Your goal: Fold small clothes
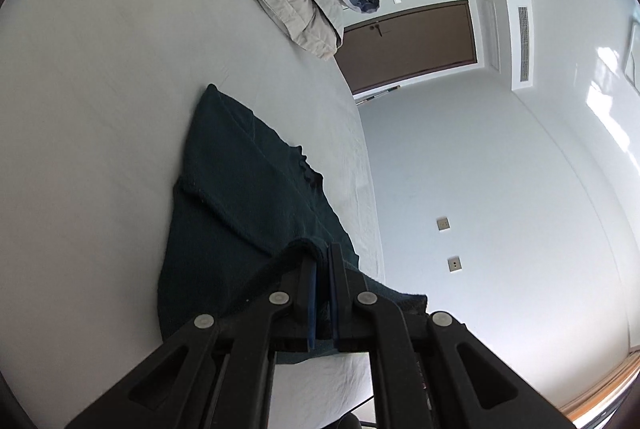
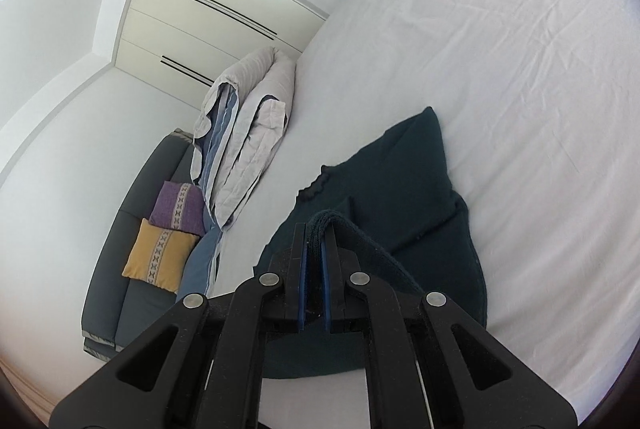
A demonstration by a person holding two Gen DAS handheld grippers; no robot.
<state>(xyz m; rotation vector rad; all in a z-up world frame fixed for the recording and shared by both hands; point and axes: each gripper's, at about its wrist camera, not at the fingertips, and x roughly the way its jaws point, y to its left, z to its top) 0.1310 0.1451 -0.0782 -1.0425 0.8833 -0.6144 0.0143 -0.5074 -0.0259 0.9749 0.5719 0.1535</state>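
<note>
The dark green garment (image 2: 404, 189) is showing a matt, nubby knit. The bed sheet (image 2: 520, 69) is looking like smooth, faintly creased white cloth. The grey duvet (image 2: 256, 117) is appearing quilted and soft. Both grippers are showing matt black plastic with dull metal pins.

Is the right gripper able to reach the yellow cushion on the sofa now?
Probably not. The right gripper is shut on the dark green garment over the bed, and the yellow cushion lies on the sofa beyond the bed's edge.
</note>
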